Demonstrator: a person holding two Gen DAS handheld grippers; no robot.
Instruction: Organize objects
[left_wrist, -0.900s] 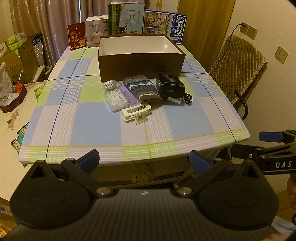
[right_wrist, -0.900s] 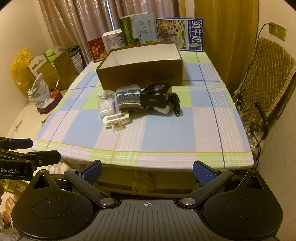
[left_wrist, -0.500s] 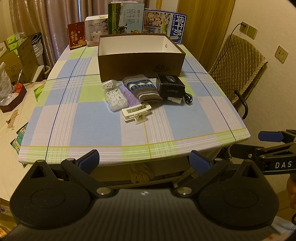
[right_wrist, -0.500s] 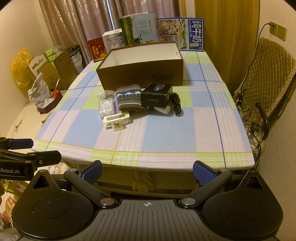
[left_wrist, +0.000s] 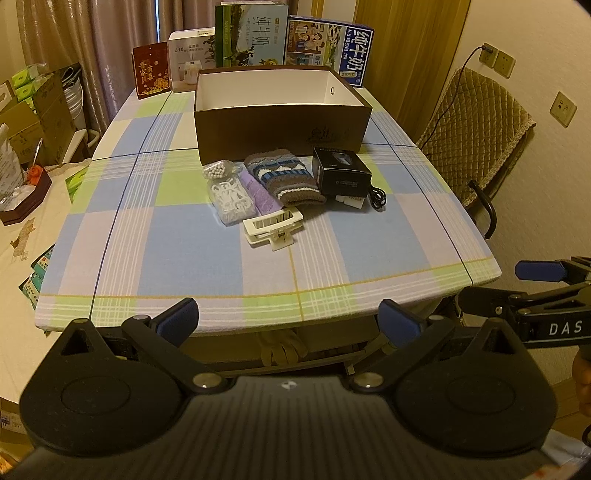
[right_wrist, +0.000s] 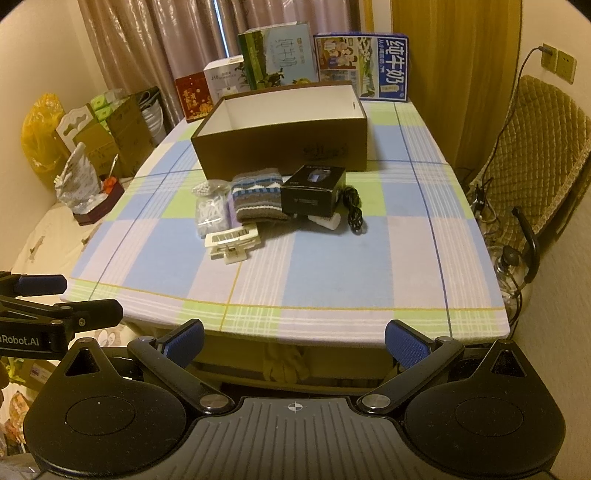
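An open brown cardboard box with a white inside stands mid-table. In front of it lie a clear bag of white pieces, a purple packet, a striped knitted pouch, a small black box, a black cable and a cream hair clip. My left gripper and right gripper hang open below the table's near edge, holding nothing.
The checked tablecloth covers the table. Cartons line the far edge. A padded chair stands on the right. Boxes and bags crowd the left. Each gripper shows in the other's view.
Both views have drawn very slightly nearer to the table. The objects have not moved and both grippers stay open.
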